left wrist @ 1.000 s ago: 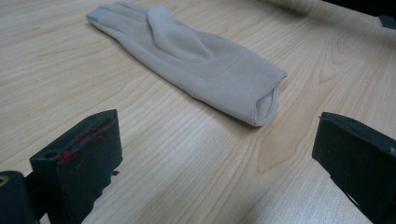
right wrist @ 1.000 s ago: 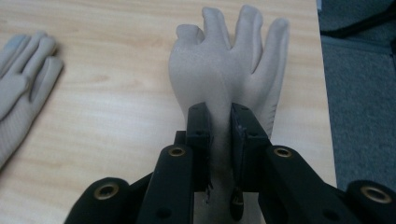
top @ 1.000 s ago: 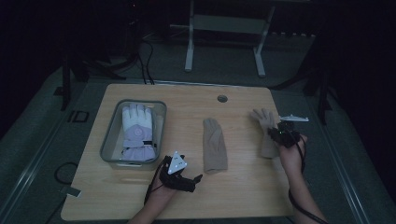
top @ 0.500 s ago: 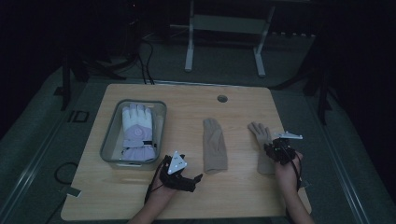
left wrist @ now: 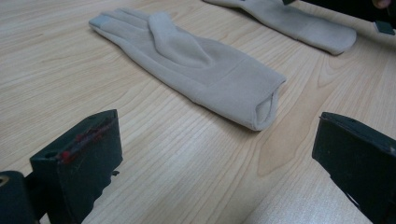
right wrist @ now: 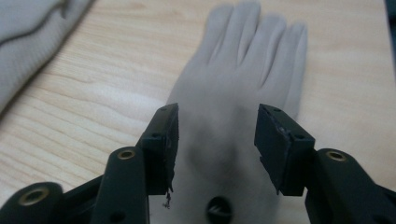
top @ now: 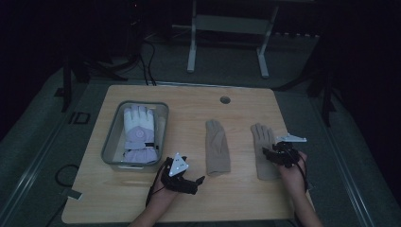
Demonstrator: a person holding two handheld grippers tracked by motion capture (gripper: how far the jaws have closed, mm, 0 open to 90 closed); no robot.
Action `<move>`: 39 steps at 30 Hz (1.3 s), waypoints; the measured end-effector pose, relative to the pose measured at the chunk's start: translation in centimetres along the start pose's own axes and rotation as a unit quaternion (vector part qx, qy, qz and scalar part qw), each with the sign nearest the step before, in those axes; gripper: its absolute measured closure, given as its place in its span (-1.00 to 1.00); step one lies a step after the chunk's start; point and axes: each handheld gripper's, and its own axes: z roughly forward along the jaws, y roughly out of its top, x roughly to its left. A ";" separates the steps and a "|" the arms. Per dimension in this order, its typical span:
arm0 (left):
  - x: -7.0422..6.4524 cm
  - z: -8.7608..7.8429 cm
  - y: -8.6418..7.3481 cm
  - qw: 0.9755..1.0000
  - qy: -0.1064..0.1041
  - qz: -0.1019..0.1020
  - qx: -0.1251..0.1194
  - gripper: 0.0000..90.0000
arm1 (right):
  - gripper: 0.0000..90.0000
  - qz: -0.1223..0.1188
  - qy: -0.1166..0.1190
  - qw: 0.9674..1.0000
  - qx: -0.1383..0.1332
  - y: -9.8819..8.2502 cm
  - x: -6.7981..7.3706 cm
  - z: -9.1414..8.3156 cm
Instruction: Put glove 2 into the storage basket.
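Beige glove lies flat, fingers spread.

No readable text, labels or numbers anywhere; round emblem on white glove too small to read.

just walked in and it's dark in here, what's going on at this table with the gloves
A person works two handheld grippers over a wooden table. The right gripper, jaws just opened, sits above a beige glove lying flat. The left gripper waits open near a second beige glove. A lilac winter glove lies in a tray.
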 end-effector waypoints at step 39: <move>-0.1 0.0 -0.2 1.000 -0.006 0.003 -0.001 -0.96 | 0.82 0.006 0.013 1.000 -0.028 3.0 0.0 -0.5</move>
